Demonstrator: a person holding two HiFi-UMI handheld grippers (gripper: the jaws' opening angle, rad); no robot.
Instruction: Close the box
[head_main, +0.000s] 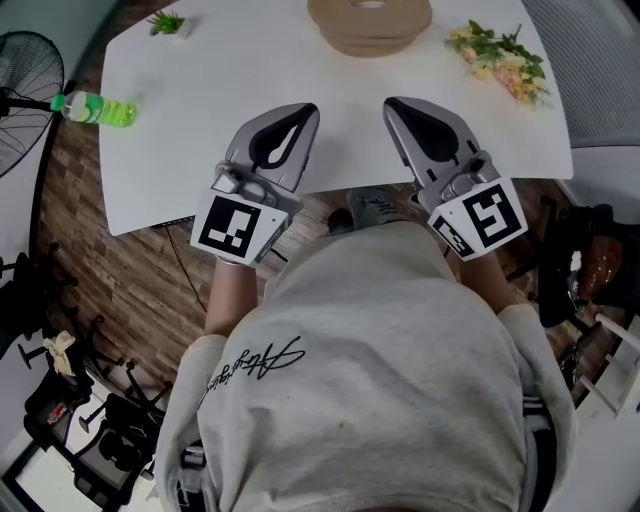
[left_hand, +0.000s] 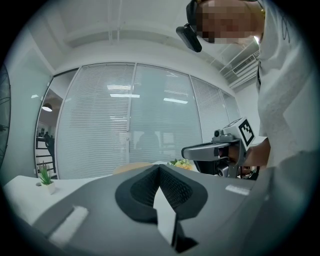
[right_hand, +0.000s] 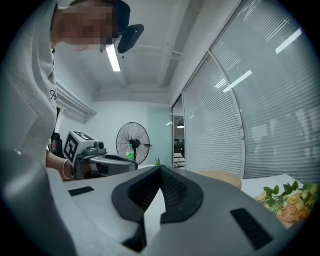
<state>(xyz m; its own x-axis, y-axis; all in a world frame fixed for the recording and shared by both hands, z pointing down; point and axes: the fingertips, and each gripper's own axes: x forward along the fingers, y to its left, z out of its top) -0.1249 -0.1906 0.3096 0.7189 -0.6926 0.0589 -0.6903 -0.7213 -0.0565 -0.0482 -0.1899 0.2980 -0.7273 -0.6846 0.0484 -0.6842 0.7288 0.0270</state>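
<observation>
The box (head_main: 370, 25) stands at the far middle of the white counter (head_main: 200, 150), well apart from both grippers. It is round, tan and matt, with stepped bands around its side. The picture's top edge cuts it off, so we cannot tell whether it is lidded or what it holds. In the two gripper views it shows only as a low tan curve behind the jaw tips.

A clear plastic bottle (head_main: 95, 108) lies on its side at the counter's left edge, with bright green liquid in it and a green cap pointing outward. At the far left corner a small white pot (head_main: 168, 22) holds a spiky green plant. A loose spray of flowers (head_main: 500, 55), yellow and pale pink with green leaves, lies flat at the far right, in no container.

We hold the left gripper (head_main: 303, 110) and the right gripper (head_main: 393, 103) side by side over the counter's near edge. Each one's jaws are pressed together with nothing between them. Their shells are smooth grey plastic and taper to a point. The inner pads are black and finely ribbed, and a cube with black-and-white square markers sits at the back of each.

A dark wire fan (head_main: 25, 95) stands on the wood-patterned floor (head_main: 120, 270) to the left.
</observation>
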